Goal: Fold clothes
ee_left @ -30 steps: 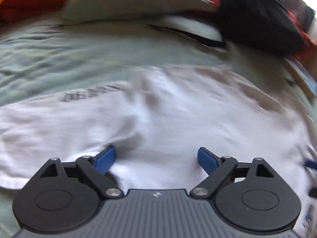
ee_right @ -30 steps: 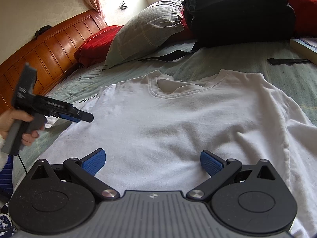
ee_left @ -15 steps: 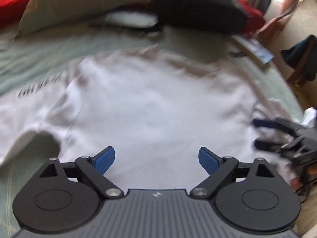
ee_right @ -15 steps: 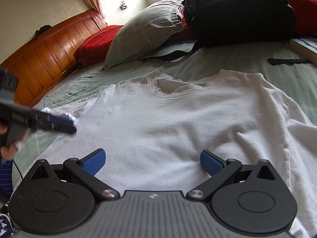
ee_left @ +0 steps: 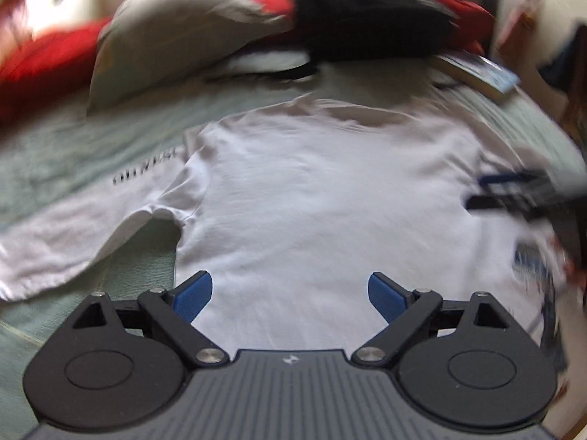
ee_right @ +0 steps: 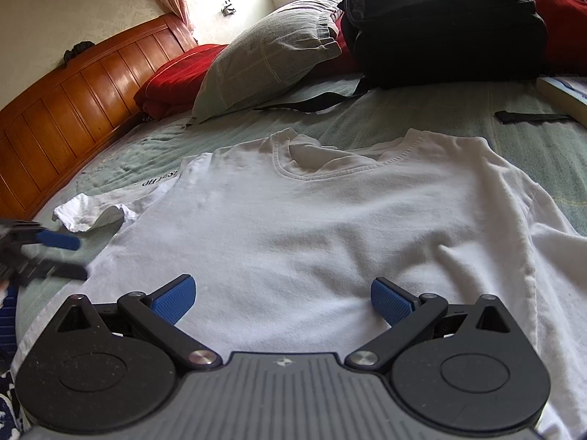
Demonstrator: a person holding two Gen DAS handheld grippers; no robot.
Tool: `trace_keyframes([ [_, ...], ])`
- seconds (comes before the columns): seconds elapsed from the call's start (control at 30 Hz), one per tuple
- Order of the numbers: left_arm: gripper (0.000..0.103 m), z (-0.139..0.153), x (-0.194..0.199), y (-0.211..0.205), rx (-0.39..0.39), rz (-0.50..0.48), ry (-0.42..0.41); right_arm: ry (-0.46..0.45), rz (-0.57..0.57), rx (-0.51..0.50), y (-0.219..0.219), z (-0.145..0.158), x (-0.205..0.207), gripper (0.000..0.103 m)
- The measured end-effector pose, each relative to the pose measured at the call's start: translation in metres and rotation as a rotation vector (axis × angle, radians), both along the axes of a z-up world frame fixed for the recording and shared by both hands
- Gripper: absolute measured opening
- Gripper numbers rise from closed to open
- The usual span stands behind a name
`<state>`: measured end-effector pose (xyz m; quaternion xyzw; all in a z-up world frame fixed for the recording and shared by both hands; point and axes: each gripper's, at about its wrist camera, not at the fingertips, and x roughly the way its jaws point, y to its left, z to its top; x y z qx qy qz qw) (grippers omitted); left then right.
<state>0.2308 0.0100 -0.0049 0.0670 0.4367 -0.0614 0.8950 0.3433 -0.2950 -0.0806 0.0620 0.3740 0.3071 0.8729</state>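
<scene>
White cotton: a T-shirt (ee_right: 330, 227) lies spread flat, neckline away from the cameras, on a bed (ee_right: 550, 146) with a pale green sheet. One sleeve (ee_right: 91, 212), on the left, is crumpled and partly folded over.

The right gripper (ee_right: 283, 295) hovers low over the shirt's hem — jaws wide open, nothing between them. The left gripper (ee_left: 290, 291) also hangs over the hem, jaws open and empty; its view is blurred.

Beyond the shirt sit a grey pillow (ee_right: 268, 62), a red pillow (ee_right: 172, 80) and a black backpack (ee_right: 440, 25) — behind them, a wooden headboard (ee_right: 73, 99).
</scene>
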Motion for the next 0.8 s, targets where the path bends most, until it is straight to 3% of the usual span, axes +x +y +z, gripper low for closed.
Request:
trace_keyframes([
  [0.17,0.095,0.007,-0.058,-0.008,0.092,-0.068,-0.062,-0.015,0.007,-0.05,0.007,0.0,-0.001,0.103],
  [0.3,0.096,0.004,-0.079,-0.004,0.075,-0.092,-0.118,-0.013,0.007,-0.071,0.012,0.003,0.003,0.103],
  [0.4,0.096,-0.002,-0.076,-0.009,0.06,-0.12,-0.15,0.011,-0.048,-0.094,0.012,0.018,0.0,0.103],
  [0.57,0.097,-0.022,-0.048,-0.025,0.059,-0.129,-0.161,-0.057,-0.047,-0.203,0.021,0.045,-0.046,0.103],
  [0.73,0.097,-0.05,-0.036,-0.036,0.089,-0.099,-0.122,-0.072,0.013,-0.325,0.041,0.019,-0.103,0.103],
  [0.8,0.097,-0.058,-0.042,-0.033,0.061,-0.065,-0.139,-0.072,0.003,-0.381,0.044,0.005,-0.12,0.103],
])
